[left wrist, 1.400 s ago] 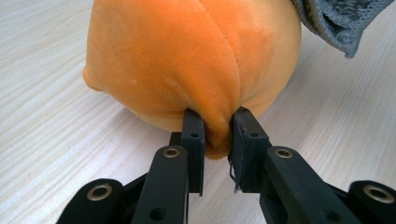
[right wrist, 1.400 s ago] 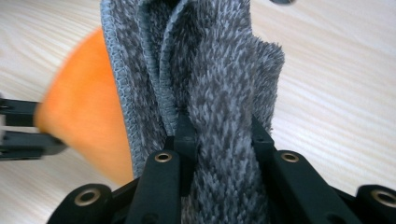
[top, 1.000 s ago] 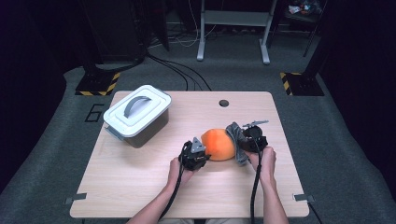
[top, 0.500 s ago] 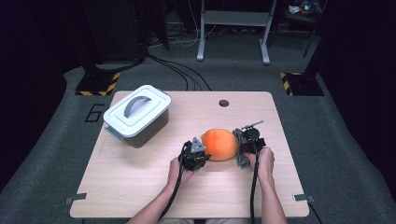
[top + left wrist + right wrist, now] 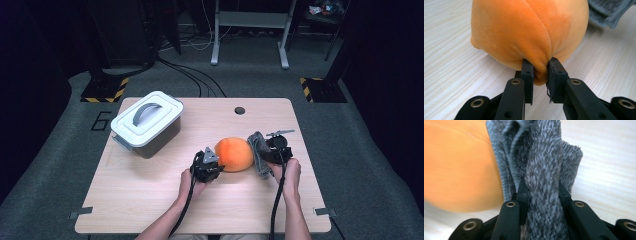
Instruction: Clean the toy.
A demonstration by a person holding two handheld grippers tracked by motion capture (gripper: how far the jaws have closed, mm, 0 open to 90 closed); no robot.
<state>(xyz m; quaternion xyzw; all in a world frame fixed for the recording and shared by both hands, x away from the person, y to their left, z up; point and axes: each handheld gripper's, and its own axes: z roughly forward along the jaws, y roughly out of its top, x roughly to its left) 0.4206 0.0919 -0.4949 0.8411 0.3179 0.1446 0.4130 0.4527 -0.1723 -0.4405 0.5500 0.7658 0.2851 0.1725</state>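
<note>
an orange plush ball point(image 5: 233, 154) was seen resting on the wooden table point(image 5: 150, 200), a little right of its middle and toward the near edge. the left gripper point(image 5: 210, 161) was held at the ball's near-left side, and in the left gripper view point(image 5: 540, 72) its two black jaws were pressed in on a fold of the orange fabric at the ball's lower edge, the plush bulging between them. just right of the ball, and touching it, a grey fuzzy cloth point(image 5: 257, 152) was held bunched and upright by the right gripper point(image 5: 267, 154); in the right gripper view point(image 5: 541, 192) a thick ridge of the cloth point(image 5: 544, 170) was pinched between the jaws, with the ball point(image 5: 459, 167) pressed against the cloth's left side. a hand point(image 5: 192, 181) was seen behind the left gripper and another hand point(image 5: 287, 172) behind the right one. a lidded grey box point(image 5: 146, 122) with a curved handle was set at the far left of the table, well apart from the ball.
</note>
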